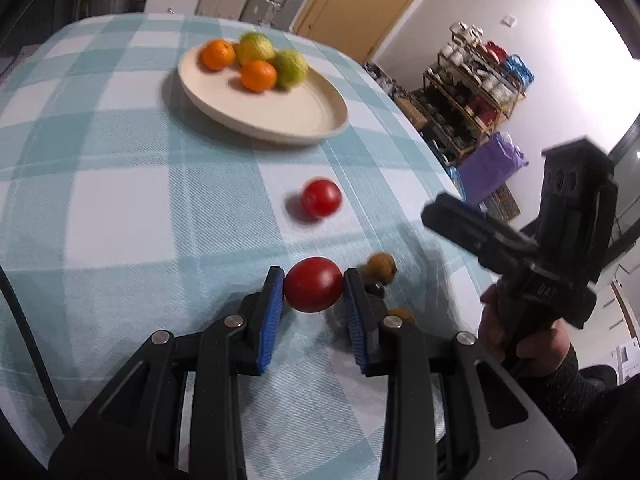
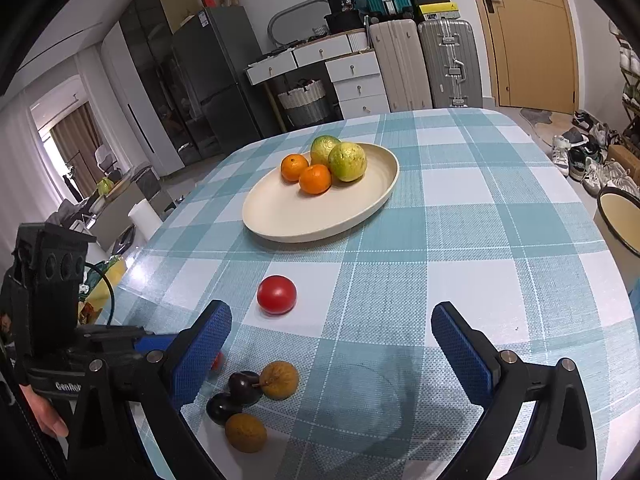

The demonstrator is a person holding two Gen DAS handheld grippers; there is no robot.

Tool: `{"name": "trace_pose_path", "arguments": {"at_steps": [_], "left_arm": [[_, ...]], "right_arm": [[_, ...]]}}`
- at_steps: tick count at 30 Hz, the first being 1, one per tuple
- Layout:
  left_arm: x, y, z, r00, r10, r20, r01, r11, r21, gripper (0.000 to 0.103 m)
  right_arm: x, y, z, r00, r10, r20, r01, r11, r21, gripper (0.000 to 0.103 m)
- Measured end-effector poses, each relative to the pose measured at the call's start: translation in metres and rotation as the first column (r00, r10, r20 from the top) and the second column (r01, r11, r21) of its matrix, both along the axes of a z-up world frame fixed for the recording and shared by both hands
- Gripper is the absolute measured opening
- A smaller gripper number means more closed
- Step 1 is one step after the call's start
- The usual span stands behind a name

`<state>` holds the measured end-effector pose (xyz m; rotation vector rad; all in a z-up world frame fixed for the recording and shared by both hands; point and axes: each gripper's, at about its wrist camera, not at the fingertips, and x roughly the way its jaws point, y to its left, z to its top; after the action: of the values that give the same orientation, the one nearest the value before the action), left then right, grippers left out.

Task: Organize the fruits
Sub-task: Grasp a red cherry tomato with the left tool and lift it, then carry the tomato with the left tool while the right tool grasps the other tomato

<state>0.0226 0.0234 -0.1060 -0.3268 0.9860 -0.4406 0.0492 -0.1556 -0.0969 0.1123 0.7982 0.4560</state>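
My left gripper (image 1: 314, 292) is shut on a red tomato (image 1: 313, 289) just above the checked tablecloth. A second red tomato (image 1: 321, 198) (image 2: 277, 294) lies on the cloth between it and the cream oval plate (image 1: 304, 116) (image 2: 280, 220). The plate holds two oranges (image 2: 315, 179) and two green citrus fruits (image 2: 347, 161). My right gripper (image 2: 332, 340) is open and empty, hovering over the near cloth. Two brown fruits (image 2: 279, 380) and two dark plums (image 2: 242, 386) lie near its left finger.
The table edge (image 1: 448, 184) drops off to the right in the left wrist view, with a shoe rack (image 1: 472, 96) beyond. A cream round container (image 2: 620, 220) stands at the table's right edge. Suitcases (image 2: 448, 64) and drawers stand behind the table.
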Motion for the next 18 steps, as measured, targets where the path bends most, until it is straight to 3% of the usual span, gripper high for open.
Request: {"name": "trace_pose_path", "arguments": {"at_steps": [18], "left_arm": [[0.007,0.044,0.005,0.997,0.072,0.033,-0.072,0.997,0.018,0.027]], "right_arm": [[0.011,0.031,-0.014,0.998,0.053,-0.046,-0.054,0.998,-0.026,0.102]]}}
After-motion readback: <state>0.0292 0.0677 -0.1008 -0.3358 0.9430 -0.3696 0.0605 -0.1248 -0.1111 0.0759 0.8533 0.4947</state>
